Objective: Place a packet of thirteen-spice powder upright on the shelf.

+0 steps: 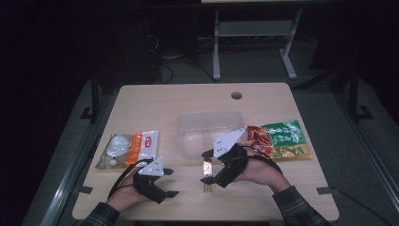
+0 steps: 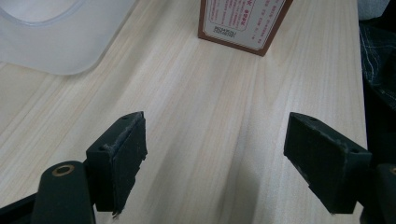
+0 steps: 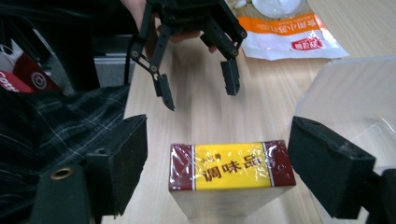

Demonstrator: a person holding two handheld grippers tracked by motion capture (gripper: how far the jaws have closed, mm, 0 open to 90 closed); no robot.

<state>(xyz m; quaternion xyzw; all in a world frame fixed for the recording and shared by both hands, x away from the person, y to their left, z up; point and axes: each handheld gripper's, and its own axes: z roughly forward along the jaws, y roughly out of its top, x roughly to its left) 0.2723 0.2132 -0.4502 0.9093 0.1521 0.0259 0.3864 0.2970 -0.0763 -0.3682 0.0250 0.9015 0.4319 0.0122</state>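
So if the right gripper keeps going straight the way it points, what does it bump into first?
Probably the small seasoning box with the yellow and dark red label. It stands on the table right ahead of the right gripper, between its open jaws, which do not touch it. Farther along that line waits the left gripper.

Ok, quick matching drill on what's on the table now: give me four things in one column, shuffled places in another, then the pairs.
Things:
1. small box with yellow and dark red label
2. clear plastic tub
3. white and orange packet
4. green and red snack bag

Places:
A. table's right side
B. between the right gripper's open jaws
C. table's left side
D. table's middle

Pairs: 1-B, 2-D, 3-C, 4-A
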